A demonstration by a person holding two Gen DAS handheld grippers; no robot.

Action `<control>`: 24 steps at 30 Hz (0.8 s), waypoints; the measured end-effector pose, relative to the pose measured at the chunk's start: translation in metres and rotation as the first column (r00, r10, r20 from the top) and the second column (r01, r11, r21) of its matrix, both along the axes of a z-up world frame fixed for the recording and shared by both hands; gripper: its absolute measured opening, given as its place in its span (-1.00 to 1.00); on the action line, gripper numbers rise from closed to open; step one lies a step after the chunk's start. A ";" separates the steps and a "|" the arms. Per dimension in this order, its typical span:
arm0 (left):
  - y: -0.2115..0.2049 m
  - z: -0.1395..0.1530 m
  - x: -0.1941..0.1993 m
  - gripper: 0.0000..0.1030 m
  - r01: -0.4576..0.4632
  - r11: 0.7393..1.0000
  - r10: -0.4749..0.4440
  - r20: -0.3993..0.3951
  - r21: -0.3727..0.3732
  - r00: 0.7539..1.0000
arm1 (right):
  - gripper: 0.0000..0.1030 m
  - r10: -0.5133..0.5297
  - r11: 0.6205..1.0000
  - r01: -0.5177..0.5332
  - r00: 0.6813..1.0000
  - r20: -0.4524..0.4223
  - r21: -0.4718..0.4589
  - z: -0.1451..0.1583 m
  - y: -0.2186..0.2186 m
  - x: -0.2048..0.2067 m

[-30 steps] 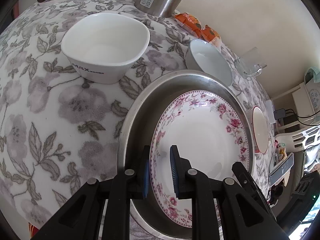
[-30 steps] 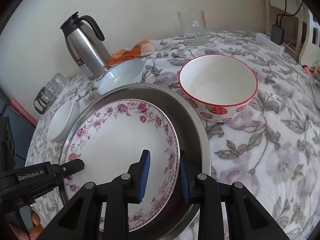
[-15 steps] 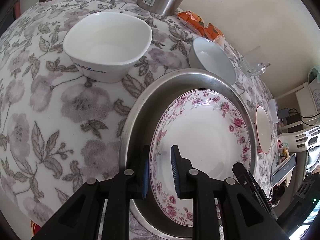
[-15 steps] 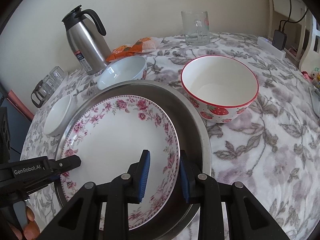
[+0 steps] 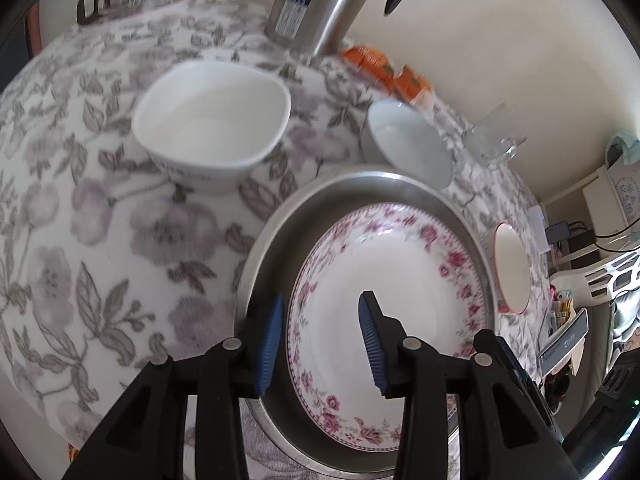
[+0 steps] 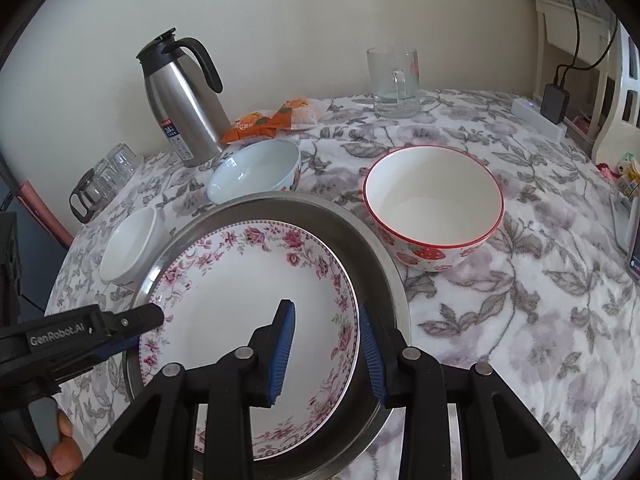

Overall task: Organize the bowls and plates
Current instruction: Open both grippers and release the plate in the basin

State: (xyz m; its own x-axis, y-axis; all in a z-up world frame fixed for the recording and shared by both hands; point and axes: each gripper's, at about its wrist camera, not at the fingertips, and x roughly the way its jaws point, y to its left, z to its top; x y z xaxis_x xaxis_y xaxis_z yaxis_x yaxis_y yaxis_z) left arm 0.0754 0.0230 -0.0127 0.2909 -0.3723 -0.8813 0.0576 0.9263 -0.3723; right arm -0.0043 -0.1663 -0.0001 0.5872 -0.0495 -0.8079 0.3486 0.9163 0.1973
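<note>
Claws parted, ours straddle one floral plate. Left wrist view: our left claw gapes over the plate's near rim, lower centre, inside a steel basin. Right wrist view: our right claw spans the plate's right edge without clamping it; a strawberry bowl sits centre right on the bench.

Left tool with pads spread apart, right tool likewise parted, both angled downward

The plate lay in the tray. Behind the tray stood a bowl, a larger bowl to its right, a flask behind.
</note>
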 end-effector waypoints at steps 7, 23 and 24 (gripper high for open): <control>0.001 0.017 -0.004 -0.13 0.003 1.000 -0.005 0.064 0.027 0.998 | -0.29 -0.017 1.000 0.017 1.000 0.021 0.006 0.007 -0.004 -0.003; -0.005 0.015 -0.006 0.70 -0.007 0.986 -0.010 0.098 0.169 0.995 | 0.70 -0.064 0.998 0.064 0.998 0.004 -0.025 0.000 -0.013 -0.006; -0.006 0.016 -0.006 0.70 -0.005 0.984 -0.014 0.103 0.179 0.995 | 0.75 -0.071 0.997 0.071 0.997 0.001 -0.025 -0.001 -0.014 -0.006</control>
State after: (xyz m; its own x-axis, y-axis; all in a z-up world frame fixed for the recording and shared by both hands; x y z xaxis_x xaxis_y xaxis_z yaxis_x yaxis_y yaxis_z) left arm 0.0697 0.0166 0.0029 0.3824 -0.2129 -0.8991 0.0912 0.9770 -0.1926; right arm -0.0107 -0.1803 -0.0010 0.5814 -0.1112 -0.8059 0.4128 0.8940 0.1745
